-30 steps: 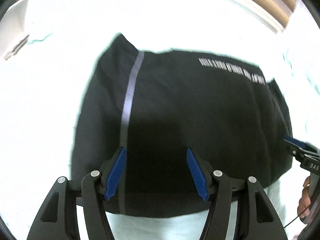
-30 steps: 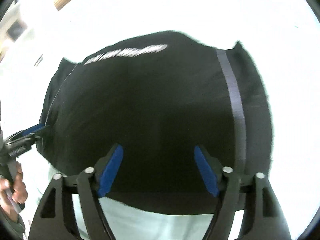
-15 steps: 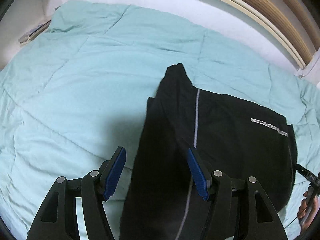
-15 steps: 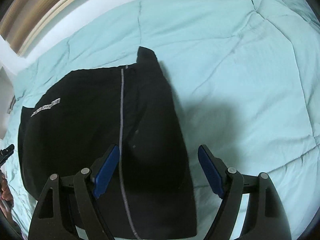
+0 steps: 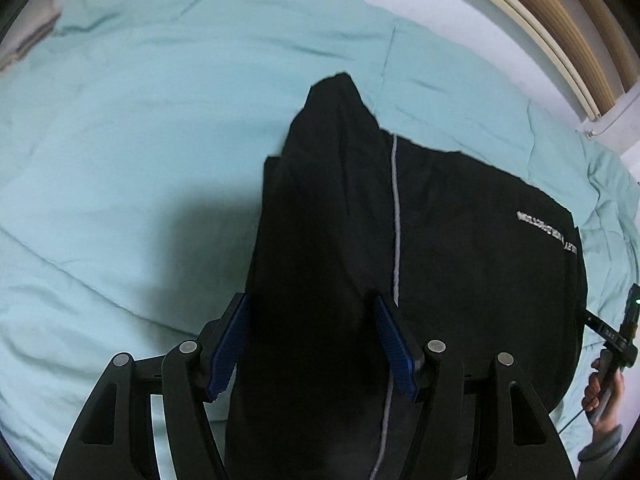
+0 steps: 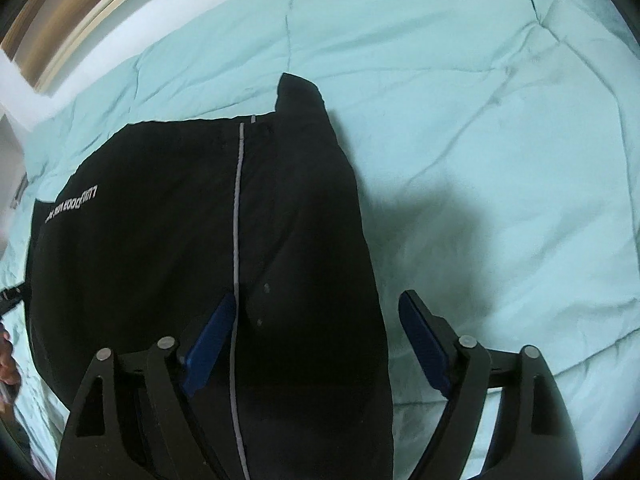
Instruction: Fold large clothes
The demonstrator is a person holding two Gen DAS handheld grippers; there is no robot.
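black fabric garment [image 5: 460, 280] with a thin grey stripe [image 5: 396, 216] and a line of small white lettering [image 5: 548, 236] lies spread on a pale teal quilted bedcover [image 5: 140, 140], which covers the bed; no containers show in either view. in the left wrist view the left gripper [image 5: 312, 344], black with blue pads, points steeply down over one side edge of the garment; its jaws are spread and opening, with dark cloth showing between them but neither pad pressing on it. in the right wrist view the right gripper [image 6: 316, 344] of the same make stands over the opposite side edge of the same garment [image 6: 180, 260], where another grey stripe [image 6: 237, 216] runs down just beside its left pad; its jaws are spread wide and opening, the garment's edge and a strip of bedcover [image 6: 500, 140] lying between them, nothing pinched. a pointed fold of cloth [image 5: 336, 96] sticks out at the garment's far edge. at the right rim of the left wrist view a hand [image 5: 604, 396] grips the other tool's handle. curved wooden slats [image 5: 568, 28] and a white wall lie beyond the bed.
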